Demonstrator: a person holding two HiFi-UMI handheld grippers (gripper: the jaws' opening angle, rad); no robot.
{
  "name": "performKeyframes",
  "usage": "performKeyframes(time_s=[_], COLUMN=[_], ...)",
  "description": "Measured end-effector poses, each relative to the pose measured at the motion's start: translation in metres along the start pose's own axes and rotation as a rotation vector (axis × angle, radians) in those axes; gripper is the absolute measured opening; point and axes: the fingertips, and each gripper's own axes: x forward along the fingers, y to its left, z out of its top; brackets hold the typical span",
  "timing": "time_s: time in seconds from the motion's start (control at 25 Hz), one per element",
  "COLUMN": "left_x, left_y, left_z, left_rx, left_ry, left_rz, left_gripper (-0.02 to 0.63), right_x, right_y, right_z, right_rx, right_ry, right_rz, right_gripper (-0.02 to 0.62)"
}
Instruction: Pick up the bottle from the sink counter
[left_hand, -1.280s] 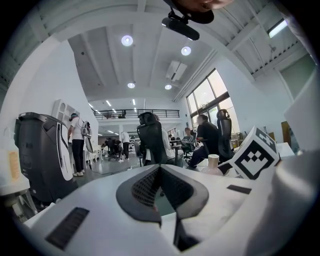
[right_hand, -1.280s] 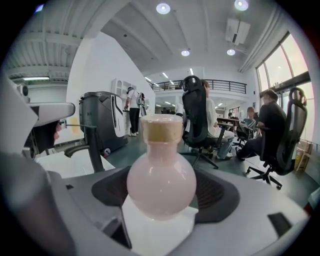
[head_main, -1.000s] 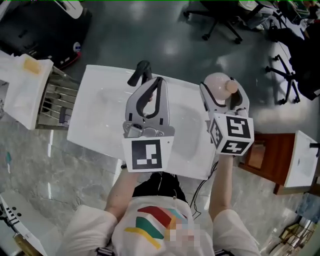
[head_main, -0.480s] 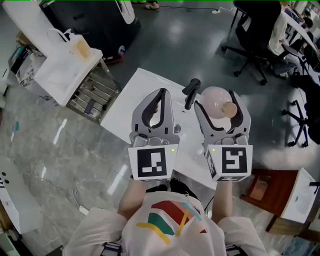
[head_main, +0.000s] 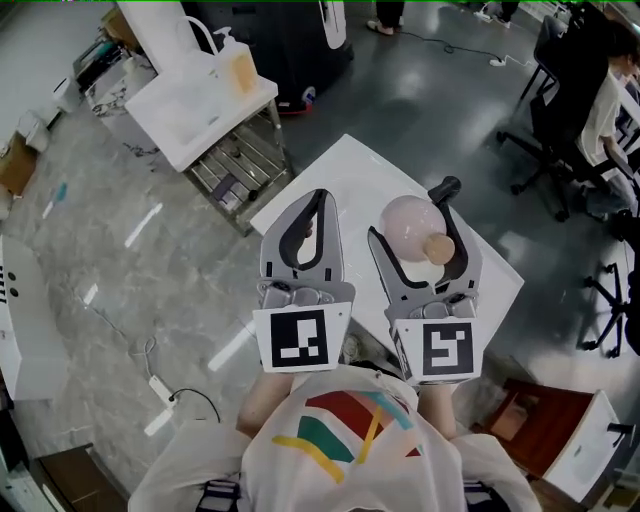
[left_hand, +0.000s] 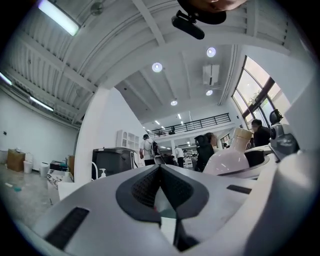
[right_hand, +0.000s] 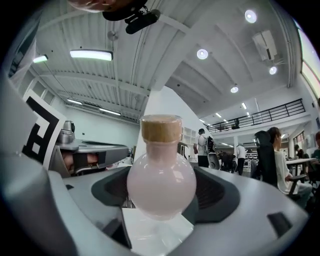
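A round pale-pink bottle (head_main: 413, 226) with a cork cap sits between the fingers of my right gripper (head_main: 420, 235), which is shut on it and holds it above the white sink counter (head_main: 335, 175). The right gripper view shows the bottle (right_hand: 161, 175) upright between the dark pads, with the white counter (right_hand: 155, 230) below it. My left gripper (head_main: 319, 200) hovers just left of the bottle, shut and with nothing in it; its pads (left_hand: 150, 187) meet. The bottle (left_hand: 231, 159) also shows at the right of the left gripper view. A black faucet (head_main: 443, 191) stands behind the bottle.
A white cart (head_main: 200, 95) carrying a dispenser bottle stands at the upper left, with a metal rack (head_main: 240, 165) beside the counter. Office chairs (head_main: 560, 150) are at the right. A cable (head_main: 160, 385) lies on the grey floor. People stand far off in the hall.
The head view has swung, so the counter now lies diagonally. The two grippers have drawn closer together. The bottle stays in the right gripper.
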Motion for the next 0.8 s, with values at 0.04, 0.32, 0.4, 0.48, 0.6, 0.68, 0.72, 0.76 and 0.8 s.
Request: performKeyframes(time_s=[0.04,0.32,0.4,0.48,0.6,0.68,0.72,0.76,0.8], left_x=[-0.005,-0.034,-0.038,-0.04,-0.045,-0.049,-0.049,-0.049,-0.049], left_y=[0.004,0.032,0.037,0.041,0.048,0.052,0.052,0.052,0.051], left_z=[-0.001,-0.011,-0.012,-0.011,-0.009,-0.012,-0.013,-0.012,-0.01], left_rx=[0.003,0.009,-0.001,0.001,0.01,0.026,0.028,0.026,0.02], left_ry=[0.003,0.029,0.033,0.027,0.028,0.046,0.049,0.046,0.036], left_rz=[0.013,0.087,0.097,0.108,0.124,0.129,0.131,0.132,0.131], left_gripper=[0.018,0.018,0.018,0.018,0.018,0.018,0.018,0.018,0.018], right_x=[-0.001,0.001,0.001,0.001,0.002,0.002,0.002,0.002,0.002], right_y=[0.006,0.038,0.044,0.048,0.054,0.057,0.058,0.059,0.059], right_z=[0.0,0.0,0.0,0.005,0.01,0.012,0.012,0.013,0.014], right_rx=[-0.001,-0.007,-0.012,-0.018,-0.023,-0.024,-0.023,-0.024,-0.026], right_ry=[-0.003,-0.018,-0.025,-0.052,-0.076,-0.078,-0.078,-0.079,-0.082], right_rz=[0.012,0.076,0.084,0.085,0.094,0.101,0.104,0.106,0.107], right_gripper=[0.383,0.383,0.383,0.383,0.383,0.383,0.383,0.383,0.383])
